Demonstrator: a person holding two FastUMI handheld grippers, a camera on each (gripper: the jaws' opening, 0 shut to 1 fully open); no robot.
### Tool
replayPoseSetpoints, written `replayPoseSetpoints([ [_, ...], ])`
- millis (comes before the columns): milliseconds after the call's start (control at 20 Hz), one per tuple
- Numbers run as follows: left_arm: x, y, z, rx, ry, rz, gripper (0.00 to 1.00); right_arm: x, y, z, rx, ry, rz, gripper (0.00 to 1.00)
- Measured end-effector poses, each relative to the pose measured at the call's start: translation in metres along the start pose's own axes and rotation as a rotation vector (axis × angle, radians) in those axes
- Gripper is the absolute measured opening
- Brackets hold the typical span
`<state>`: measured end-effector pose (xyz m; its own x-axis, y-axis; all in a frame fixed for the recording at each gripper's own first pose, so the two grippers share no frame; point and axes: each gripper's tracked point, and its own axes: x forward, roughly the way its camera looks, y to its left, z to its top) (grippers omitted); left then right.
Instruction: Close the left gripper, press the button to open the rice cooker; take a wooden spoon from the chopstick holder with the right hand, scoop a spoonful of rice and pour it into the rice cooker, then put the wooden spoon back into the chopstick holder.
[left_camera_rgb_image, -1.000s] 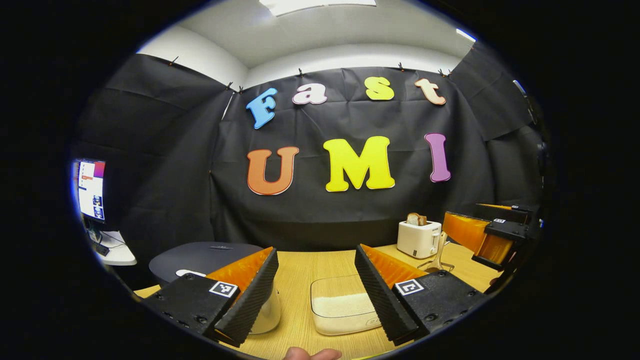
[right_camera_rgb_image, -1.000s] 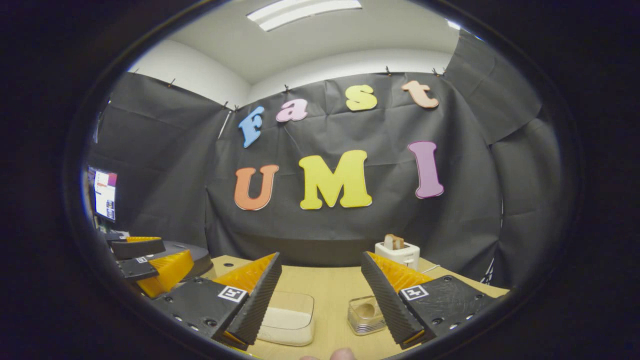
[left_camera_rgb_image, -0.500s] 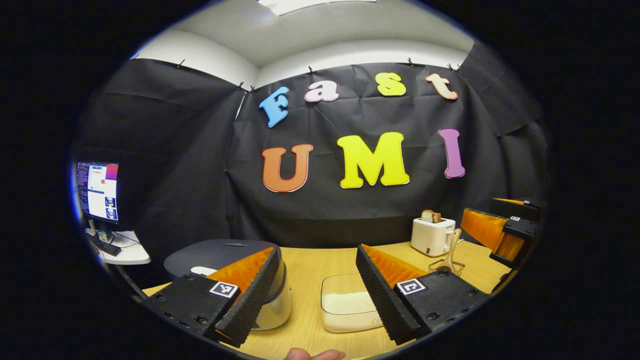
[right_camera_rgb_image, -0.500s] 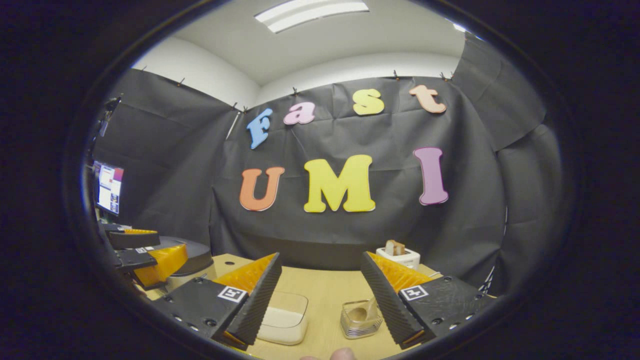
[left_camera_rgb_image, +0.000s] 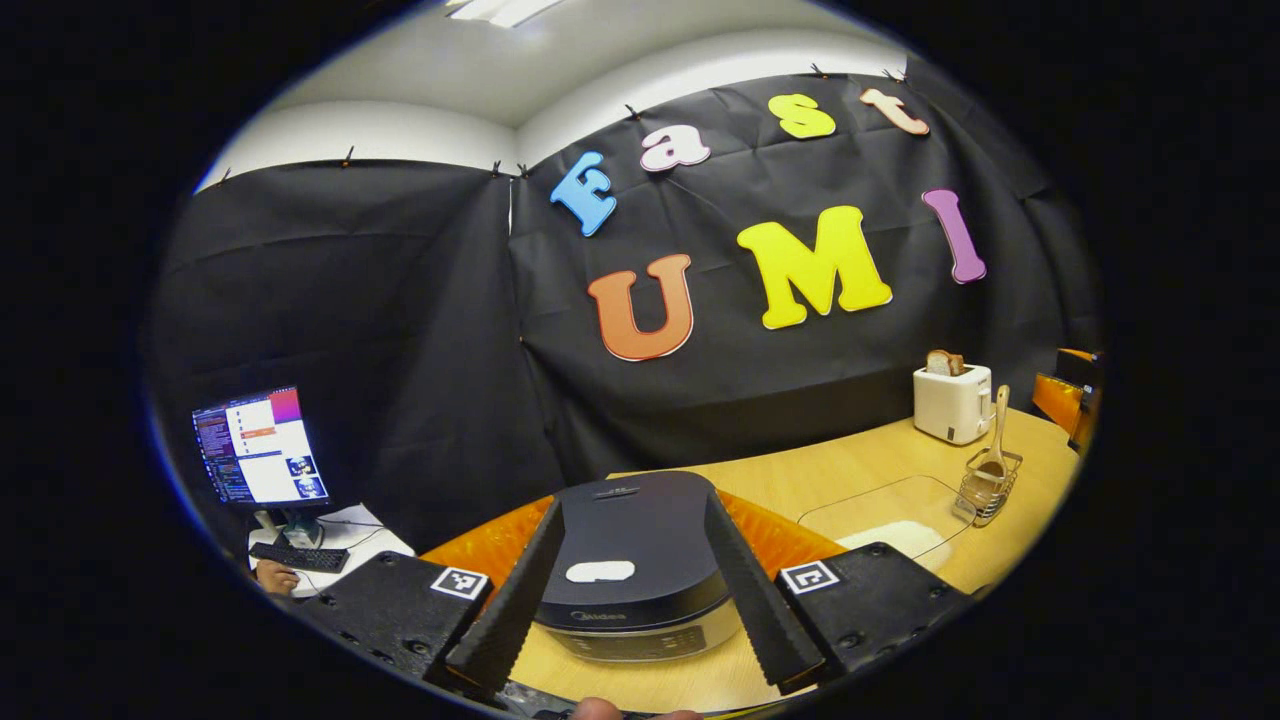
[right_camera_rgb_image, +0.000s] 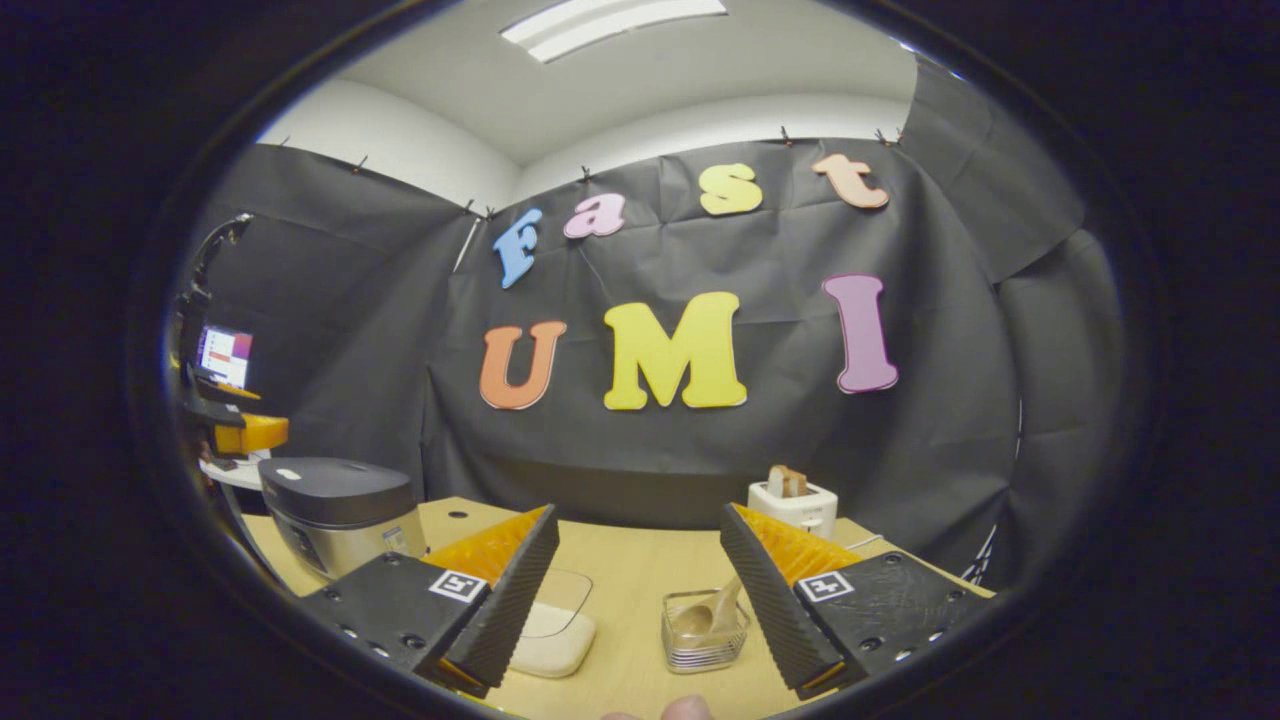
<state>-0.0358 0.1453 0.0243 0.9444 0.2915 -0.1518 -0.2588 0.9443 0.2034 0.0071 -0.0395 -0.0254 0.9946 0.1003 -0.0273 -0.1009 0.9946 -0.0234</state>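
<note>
The black-lidded rice cooker (left_camera_rgb_image: 625, 530) stands shut, straight ahead of my left gripper (left_camera_rgb_image: 635, 662). Its white button (left_camera_rgb_image: 600, 571) shows between the open fingers, which touch nothing. The same rice cooker (right_camera_rgb_image: 335, 510) sits at the left of the right gripper view. My right gripper (right_camera_rgb_image: 640, 668) is open and empty above the table's near side. Just beyond its right finger stands a wire chopstick holder (right_camera_rgb_image: 705, 635) with the wooden spoon (right_camera_rgb_image: 715, 610) leaning in it. A clear container of rice (right_camera_rgb_image: 555, 625) lies beyond the left finger. In the left gripper view, the spoon (left_camera_rgb_image: 997, 430) stands up from the holder (left_camera_rgb_image: 990, 490).
A white toaster (right_camera_rgb_image: 795, 500) with bread stands at the back of the wooden table (right_camera_rgb_image: 640, 570). The rice container (left_camera_rgb_image: 890, 520) lies between cooker and holder. A monitor (left_camera_rgb_image: 255, 445) and a hand (left_camera_rgb_image: 272, 575) at a keyboard are off to the left, beyond the table.
My left gripper has swung left and tilted down, so the rice cooker now sits between its fingers. The right gripper has barely shifted. Both stay open.
</note>
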Motion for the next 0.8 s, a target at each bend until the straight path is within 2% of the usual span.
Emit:
replayPoseSetpoints([
  [300,0.015,-0.003,-0.007,-0.078,0.190,-0.133,0.80,0.001,-0.019,-0.004,0.055,0.017,0.004,0.96],
  [400,0.020,-0.001,-0.017,-0.095,0.261,-0.144,0.77,0.001,-0.024,-0.004,0.072,0.014,0.000,0.96],
  [550,0.028,0.013,-0.034,-0.100,0.353,-0.109,0.60,0.000,-0.033,-0.008,0.088,0.016,-0.006,0.96],
  [700,0.034,0.022,-0.053,-0.116,0.443,-0.106,0.45,0.000,-0.041,-0.009,0.094,0.016,-0.018,0.96],
  [750,0.035,0.025,-0.058,-0.118,0.469,-0.100,0.39,-0.001,-0.040,-0.011,0.093,0.016,-0.016,0.92],
  [800,0.035,0.028,-0.064,-0.123,0.494,-0.096,0.36,-0.001,-0.040,-0.011,0.089,0.017,-0.015,0.96],
])
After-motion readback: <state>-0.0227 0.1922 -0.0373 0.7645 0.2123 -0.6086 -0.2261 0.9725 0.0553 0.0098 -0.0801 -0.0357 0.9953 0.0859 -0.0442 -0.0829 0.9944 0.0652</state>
